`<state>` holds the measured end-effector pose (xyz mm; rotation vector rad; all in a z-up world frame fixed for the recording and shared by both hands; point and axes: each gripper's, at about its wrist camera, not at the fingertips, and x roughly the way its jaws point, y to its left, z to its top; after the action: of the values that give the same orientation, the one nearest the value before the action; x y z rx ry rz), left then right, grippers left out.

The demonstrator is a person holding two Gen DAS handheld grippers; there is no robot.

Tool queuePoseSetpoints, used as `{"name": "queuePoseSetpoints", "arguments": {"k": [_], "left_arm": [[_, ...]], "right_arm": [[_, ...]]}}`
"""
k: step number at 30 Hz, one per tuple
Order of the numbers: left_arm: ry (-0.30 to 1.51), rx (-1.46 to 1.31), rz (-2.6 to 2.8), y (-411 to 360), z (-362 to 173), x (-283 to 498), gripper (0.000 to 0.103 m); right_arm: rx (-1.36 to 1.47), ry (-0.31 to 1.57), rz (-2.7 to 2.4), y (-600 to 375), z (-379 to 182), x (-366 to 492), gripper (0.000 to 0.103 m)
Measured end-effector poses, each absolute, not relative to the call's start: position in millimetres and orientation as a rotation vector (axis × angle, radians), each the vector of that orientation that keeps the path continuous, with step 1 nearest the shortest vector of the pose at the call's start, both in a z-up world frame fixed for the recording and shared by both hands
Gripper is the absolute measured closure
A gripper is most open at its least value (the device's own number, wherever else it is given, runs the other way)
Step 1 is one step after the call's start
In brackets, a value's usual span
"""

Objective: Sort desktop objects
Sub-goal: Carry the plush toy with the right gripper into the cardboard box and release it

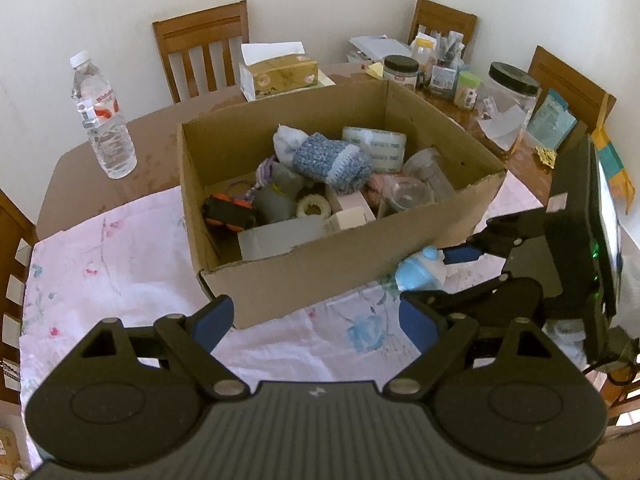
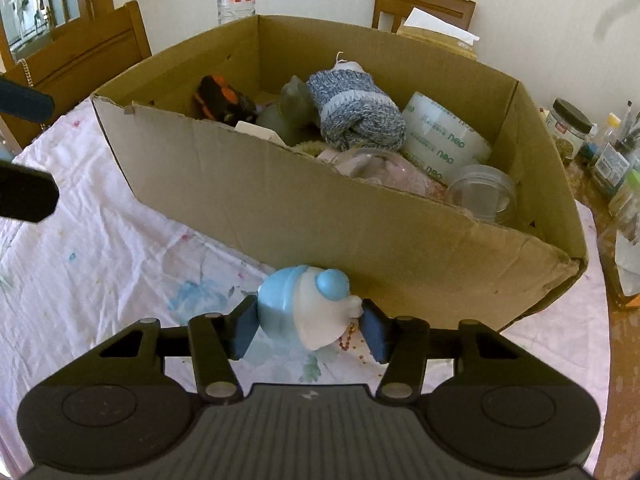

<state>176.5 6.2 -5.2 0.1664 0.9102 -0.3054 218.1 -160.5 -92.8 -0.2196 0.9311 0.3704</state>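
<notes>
An open cardboard box [image 1: 280, 280] [image 2: 280, 208] stands on the cloth-covered table, holding several items: a blue knit sock roll [image 1: 332, 160] [image 2: 356, 114], a tape roll [image 1: 380, 146] [image 2: 444, 144], clear jars [image 2: 482, 192], an orange-black toy [image 1: 230, 210]. My right gripper [image 2: 306, 326] is shut on a blue and white figurine [image 2: 308, 306], just in front of the box's near wall. It also shows in the left wrist view [image 1: 420, 270]. My left gripper [image 1: 316, 318] is open and empty, in front of the box.
A water bottle [image 1: 102, 116] stands at the table's far left. A tissue box [image 1: 280, 72] sits behind the box. Jars and bottles [image 1: 440, 74] crowd the far right. Wooden chairs [image 1: 204, 44] ring the table. The floral cloth [image 1: 100, 264] covers the near part.
</notes>
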Motion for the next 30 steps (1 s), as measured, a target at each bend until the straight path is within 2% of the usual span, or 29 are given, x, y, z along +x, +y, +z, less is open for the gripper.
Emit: {"name": "queuePoseSetpoints", "arguments": {"k": [12, 30], "left_arm": [[0.908, 0.174, -0.309, 4, -6, 174, 0.013], [0.878, 0.168, -0.284, 10, 0, 170, 0.013]], "right_arm": [[-0.250, 0.912, 0.401, -163, -65, 205, 0.046], [-0.306, 0.738, 0.456, -166, 22, 200, 0.046]]}}
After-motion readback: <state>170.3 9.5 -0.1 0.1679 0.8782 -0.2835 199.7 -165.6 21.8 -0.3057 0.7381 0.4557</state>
